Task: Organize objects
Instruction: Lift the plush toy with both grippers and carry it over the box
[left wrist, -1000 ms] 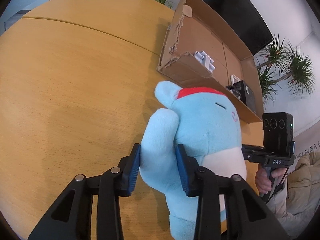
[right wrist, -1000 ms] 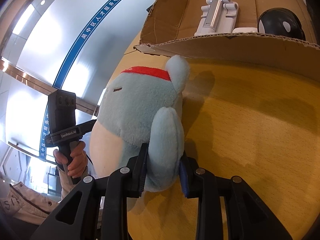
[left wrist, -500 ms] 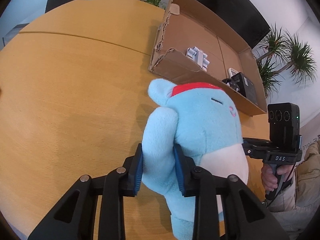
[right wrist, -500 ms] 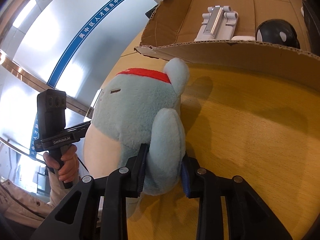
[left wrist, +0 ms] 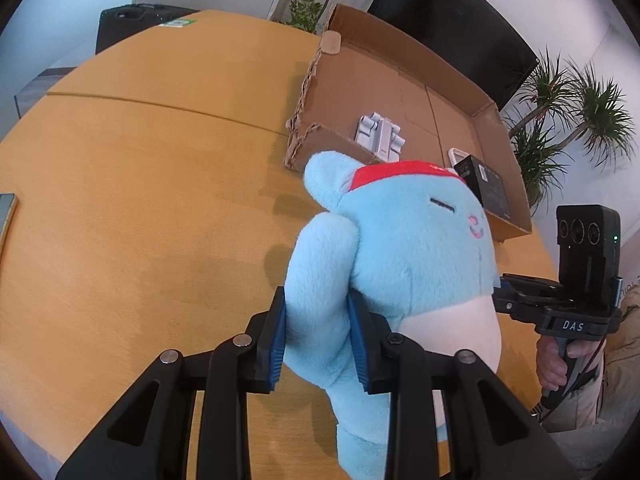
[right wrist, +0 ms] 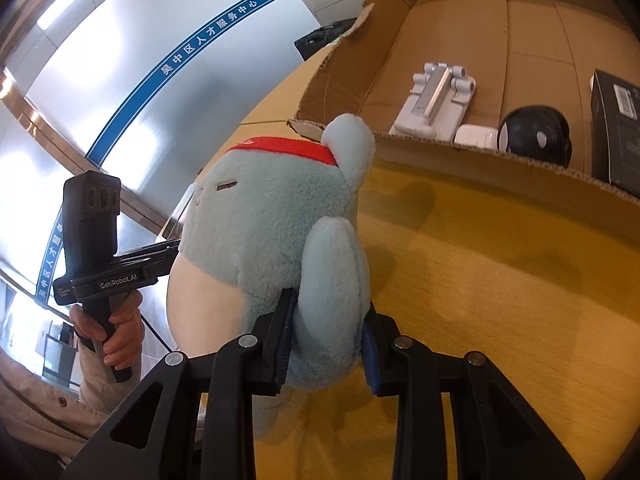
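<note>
The soft toy (left wrist: 404, 256) is fluffy blue cloth with a smooth red band at the top of its head. The table (left wrist: 152, 184) looks like smooth yellow wood, a little shiny. The box (left wrist: 404, 80), in the upper middle of the left view, is matt brown cardboard with torn, rough edges. Inside it, the stand (right wrist: 436, 100) looks like smooth pale plastic with a silvery strip, and the black round thing (right wrist: 536, 136) is glossy. The left gripper (left wrist: 316, 340) and right gripper (right wrist: 326, 340) look like matt black plastic, with ridged blue pads and small shiny metal pins.
</note>
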### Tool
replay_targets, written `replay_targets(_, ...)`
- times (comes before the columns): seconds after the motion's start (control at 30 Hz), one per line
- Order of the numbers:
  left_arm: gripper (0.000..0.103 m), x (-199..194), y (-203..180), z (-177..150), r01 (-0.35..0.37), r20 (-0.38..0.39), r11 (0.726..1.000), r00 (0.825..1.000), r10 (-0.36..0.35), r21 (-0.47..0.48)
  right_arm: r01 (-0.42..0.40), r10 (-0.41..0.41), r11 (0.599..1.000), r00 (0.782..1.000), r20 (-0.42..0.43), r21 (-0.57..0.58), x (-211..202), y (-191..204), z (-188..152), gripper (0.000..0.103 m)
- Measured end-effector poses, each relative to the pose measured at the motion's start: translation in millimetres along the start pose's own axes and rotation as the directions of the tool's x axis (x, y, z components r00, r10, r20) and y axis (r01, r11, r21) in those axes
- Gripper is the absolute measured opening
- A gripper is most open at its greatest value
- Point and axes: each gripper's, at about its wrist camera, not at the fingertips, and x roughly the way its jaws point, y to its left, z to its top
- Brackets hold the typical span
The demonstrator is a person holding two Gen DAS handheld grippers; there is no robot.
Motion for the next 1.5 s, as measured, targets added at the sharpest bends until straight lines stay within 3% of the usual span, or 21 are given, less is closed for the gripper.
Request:
replay_targets(0.2,0.026,-12,-19,6,-0.044,0.051,0.998,0.998,0.041,0.047,0.019,-0.018,0.999,0.999,0.042,-0.029,-19,9,4,0.027)
replay_targets(0.7,0.026,-29,-59,35,-0.059,0.142,0.991,0.989,0.042,0.121,0.101,-0.09,0.991,0.987,0.131,-0.083,-66,17,27,0.027)
replay_targets(0.9,0.026,-36,-89,61,-0.088,0.226,0.98,0.973,0.047,0.176,0.143,-0.121,0.986,0.968,0.22,-0.084,-103,16,43,0.027)
replay_targets(1.3,0.025,-30,-126,113,-0.113,0.294,0.962,0.955,0.036,0.249,0.217,-0.178,0.973,0.926,0.332,-0.084,-152,10,85,0.027)
replay_targets(1.5,0.025,-9,-142,148,-0.124,0.298,0.952,0.954,0.037,0.279,0.27,-0.233,0.961,0.906,0.354,-0.058,-163,-6,117,0.027)
